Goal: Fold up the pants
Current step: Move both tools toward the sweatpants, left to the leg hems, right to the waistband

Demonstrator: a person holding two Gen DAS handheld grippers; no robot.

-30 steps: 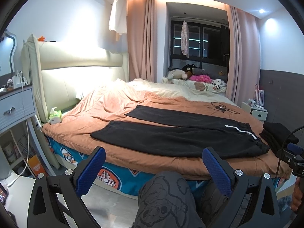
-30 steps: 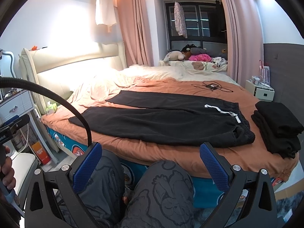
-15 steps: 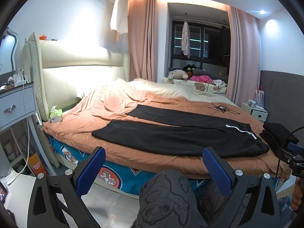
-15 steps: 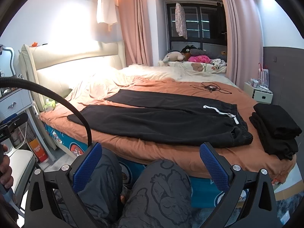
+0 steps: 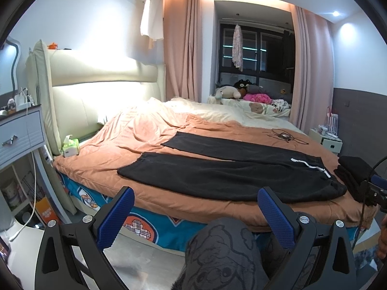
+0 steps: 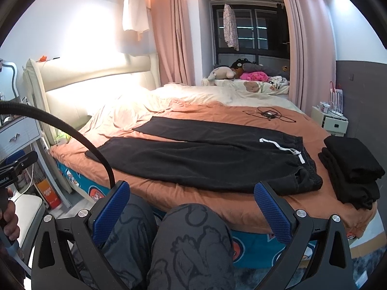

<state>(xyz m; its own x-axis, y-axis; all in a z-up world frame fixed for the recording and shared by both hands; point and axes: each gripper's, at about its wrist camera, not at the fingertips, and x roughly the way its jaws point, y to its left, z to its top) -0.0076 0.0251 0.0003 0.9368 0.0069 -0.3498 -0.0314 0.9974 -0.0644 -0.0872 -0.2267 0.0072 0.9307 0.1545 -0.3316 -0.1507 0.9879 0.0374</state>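
Blue textured pads sit at the bottom of both frames, and both tongs are spread wide with nothing between the fingers. The left gripper [image 5: 196, 211] hangs low in its view over the person's knee [image 5: 225, 249] in grey cartoon-print fabric; the right gripper [image 6: 192, 205] is in the same pose above both knees in its own frame. Neither one touches any cloth, they're both short of the bed edge.

Just past the fingertips comes the blue patterned bed skirt [image 5: 154, 227], then the orange blanket [image 5: 135, 145] across the middle of the frame. The black pants [image 6: 205, 159] lie flat and unfolded on it, stretched across the centre, legs pointing to the left of the frame and slightly apart, waistband at the right with a white drawstring [image 6: 280, 146] on top. Right of the waistband, close but not touching it as far as I can see, is a stack of folded black clothes [image 6: 350, 169].

Further back on the blanket, upper right of centre, a small device with tangled cable [image 6: 268, 114]. At the left edge sits a green tissue pack [image 5: 70, 145] by the cream headboard [image 5: 101, 82]. Far back, top centre, stuffed toys [image 6: 241, 72] are piled under a dark window between pink curtains [image 5: 183, 48].
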